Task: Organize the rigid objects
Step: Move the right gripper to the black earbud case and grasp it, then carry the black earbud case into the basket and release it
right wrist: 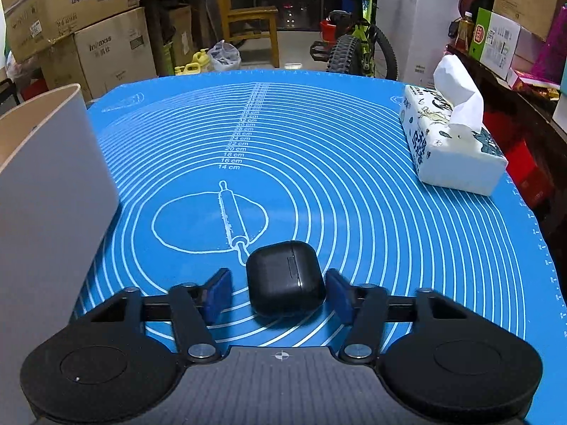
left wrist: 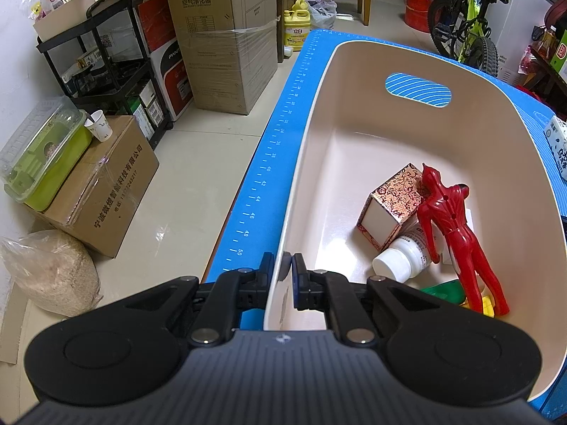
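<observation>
My left gripper (left wrist: 282, 265) is shut on the near wall of a cream plastic bin (left wrist: 354, 46), one pad outside and one inside. Inside the bin lie a red toy figure (left wrist: 450, 219), a patterned red-and-gold box (left wrist: 393, 198), a white bottle (left wrist: 404, 258) and small green and yellow pieces (left wrist: 443, 292). In the right wrist view a black earbud case (right wrist: 283, 279) rests on the blue mat (right wrist: 319, 141). My right gripper (right wrist: 278, 292) is low around it. The right pad sits close to the case, the left pad stands apart from it. The bin's outer wall (right wrist: 53, 163) stands at left.
A tissue pack (right wrist: 450, 141) lies at the mat's far right. Beyond the table's left edge are cardboard boxes (left wrist: 226, 42), a black cart (left wrist: 102, 67) and a sack (left wrist: 53, 276) on the floor. A bicycle (right wrist: 358, 46) and a wooden chair (right wrist: 248, 17) stand behind the table.
</observation>
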`<state>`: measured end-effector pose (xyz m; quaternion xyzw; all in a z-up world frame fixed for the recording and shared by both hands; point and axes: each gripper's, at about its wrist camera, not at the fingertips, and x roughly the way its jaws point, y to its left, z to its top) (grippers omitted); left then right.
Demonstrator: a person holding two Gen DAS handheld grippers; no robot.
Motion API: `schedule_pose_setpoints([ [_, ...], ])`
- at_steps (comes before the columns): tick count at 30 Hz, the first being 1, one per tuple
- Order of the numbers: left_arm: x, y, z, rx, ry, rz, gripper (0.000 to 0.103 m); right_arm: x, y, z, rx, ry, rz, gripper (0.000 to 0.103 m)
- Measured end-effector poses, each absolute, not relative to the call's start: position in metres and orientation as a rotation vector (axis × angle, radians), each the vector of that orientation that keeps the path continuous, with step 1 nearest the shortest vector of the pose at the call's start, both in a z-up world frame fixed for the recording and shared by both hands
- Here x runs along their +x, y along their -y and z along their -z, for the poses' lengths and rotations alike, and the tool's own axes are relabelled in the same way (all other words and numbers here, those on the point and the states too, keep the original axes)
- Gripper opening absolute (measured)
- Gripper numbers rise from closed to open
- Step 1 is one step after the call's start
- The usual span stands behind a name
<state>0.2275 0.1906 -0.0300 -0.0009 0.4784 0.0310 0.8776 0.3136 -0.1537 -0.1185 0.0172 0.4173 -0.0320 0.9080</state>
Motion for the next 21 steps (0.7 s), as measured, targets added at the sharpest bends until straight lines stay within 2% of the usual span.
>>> schedule_pose_setpoints([
  [3, 0.227, -0.190, 0.030, -0.002, -0.998, -0.064, 0.012, 0.313, 0.153, 0.118, 0.020, -0.852, 0.050, 0.049],
  [21, 0.227, -0.190, 0.030, -0.002, -0.998, -0.065, 0.012, 0.289, 0.145, 0.090, -0.003, -0.762, 0.065, 0.050],
])
